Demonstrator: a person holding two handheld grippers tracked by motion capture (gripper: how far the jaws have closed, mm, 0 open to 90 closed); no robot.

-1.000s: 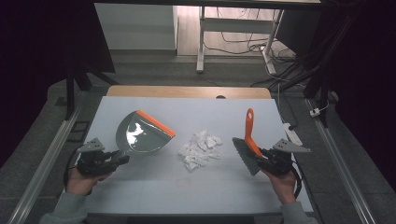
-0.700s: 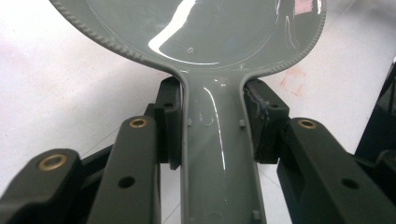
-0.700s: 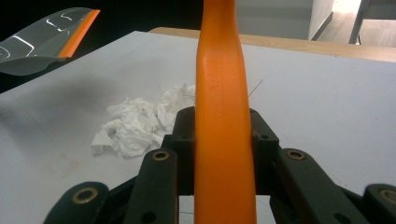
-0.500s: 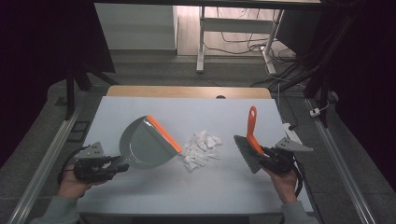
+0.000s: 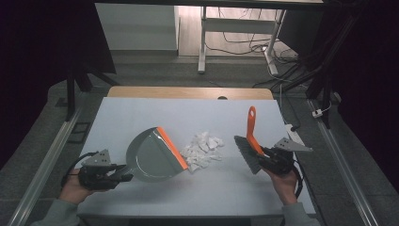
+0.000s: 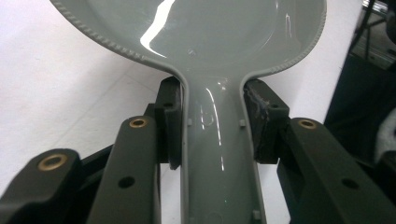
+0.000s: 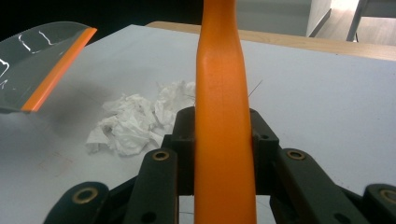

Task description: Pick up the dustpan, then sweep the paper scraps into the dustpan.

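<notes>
A grey dustpan (image 5: 150, 157) with an orange lip lies on the white table, its lip beside a pile of crumpled white paper scraps (image 5: 203, 149). My left gripper (image 5: 123, 173) is shut on the dustpan's handle (image 6: 215, 154), both pads pressing its sides. My right gripper (image 5: 263, 156) is shut on the orange handle of a hand brush (image 5: 251, 141), whose dark bristles point toward the scraps from the right. In the right gripper view the brush handle (image 7: 224, 116) runs up between the jaws, with the scraps (image 7: 137, 122) and the dustpan's lip (image 7: 56, 70) to its left.
The white table top (image 5: 188, 115) has bare room behind the scraps and along its front. A wooden strip edges its far side (image 5: 188, 92). Metal rails flank the table on both sides, and a desk frame with cables stands beyond.
The dustpan has tipped from tilted up to lying lower and has slid right, its orange lip now close to the scraps. My left hand shifted slightly. The brush has stayed in place.
</notes>
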